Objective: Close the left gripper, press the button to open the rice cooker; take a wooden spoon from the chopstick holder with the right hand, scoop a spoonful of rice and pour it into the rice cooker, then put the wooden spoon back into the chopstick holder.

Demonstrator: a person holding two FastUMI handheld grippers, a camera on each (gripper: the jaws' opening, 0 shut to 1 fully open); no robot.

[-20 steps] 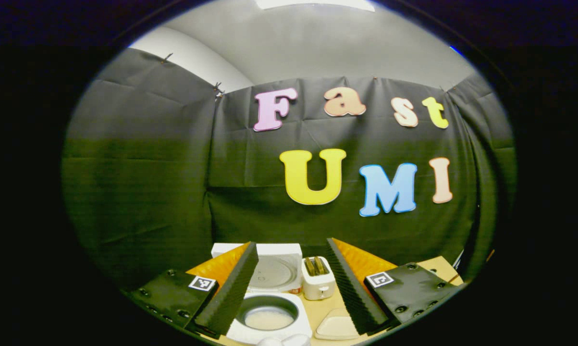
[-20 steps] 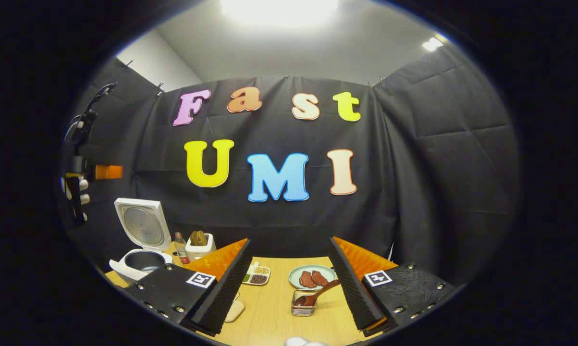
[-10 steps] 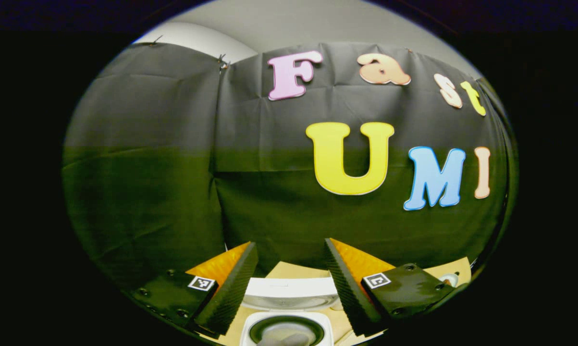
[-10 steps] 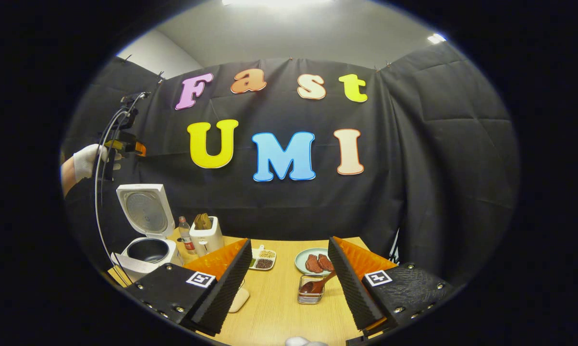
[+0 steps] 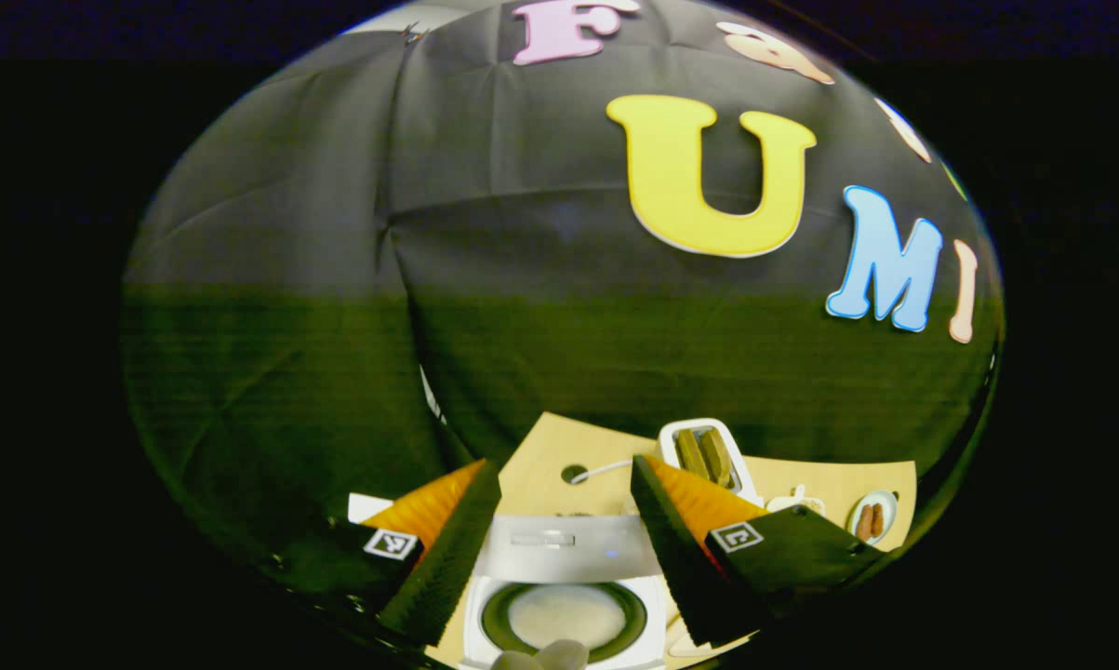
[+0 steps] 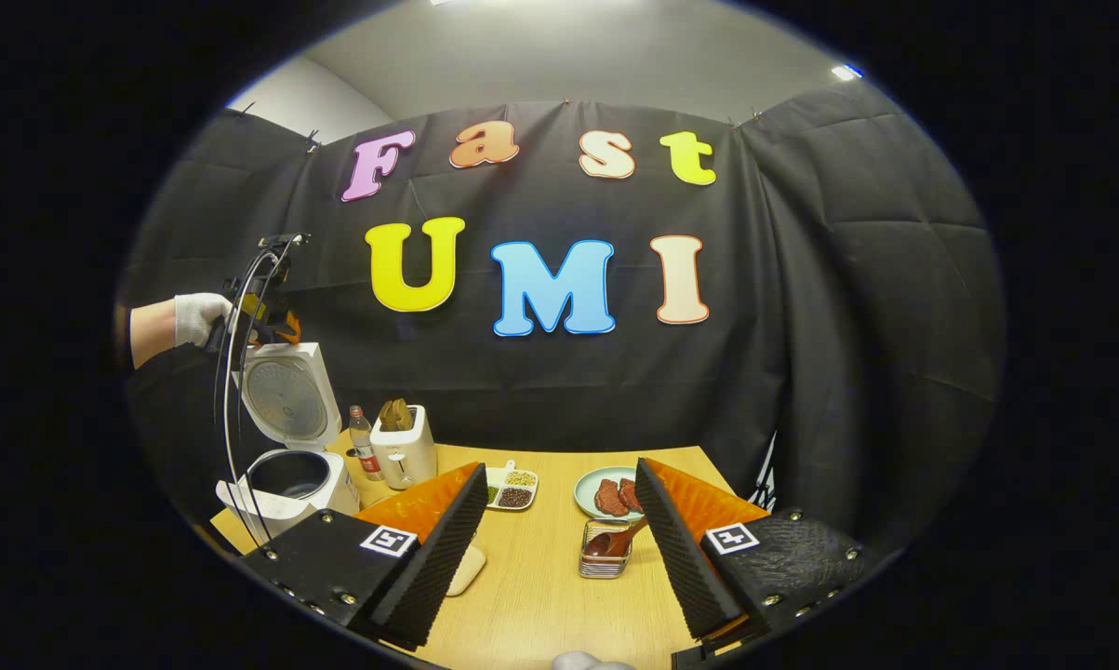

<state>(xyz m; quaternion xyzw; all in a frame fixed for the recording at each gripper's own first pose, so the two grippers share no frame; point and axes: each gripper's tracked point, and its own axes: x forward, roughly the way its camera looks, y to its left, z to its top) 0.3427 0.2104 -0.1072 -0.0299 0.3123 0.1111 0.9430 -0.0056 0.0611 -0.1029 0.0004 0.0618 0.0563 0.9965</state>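
The white rice cooker (image 6: 289, 479) stands open at the table's left, its lid (image 6: 285, 400) upright. In the left gripper view I look down on the cooker, the lid's top edge (image 5: 559, 549) and the pot holding white rice (image 5: 564, 614). My left gripper (image 5: 564, 467) is open above the lid with nothing between its fingers; a gloved hand (image 6: 196, 316) holds the left gripper (image 6: 266, 312) by the lid's top. My right gripper (image 6: 559, 470) hangs open over the table. The wooden spoon (image 6: 619, 540) leans in the small holder (image 6: 604, 563) between its fingers, farther off.
On the wooden table (image 6: 540, 596) stand a bottle (image 6: 364, 447), a white toaster (image 6: 406, 447) with bread, a divided dish of beans (image 6: 512, 489) and a plate of meat (image 6: 610, 493). A pale flat object (image 6: 466, 568) lies beside my right gripper's left finger.
The left gripper moved forward and tipped down, now over the cooker's lid and looking into the pot. The right gripper's view shifted slightly; both stay open.
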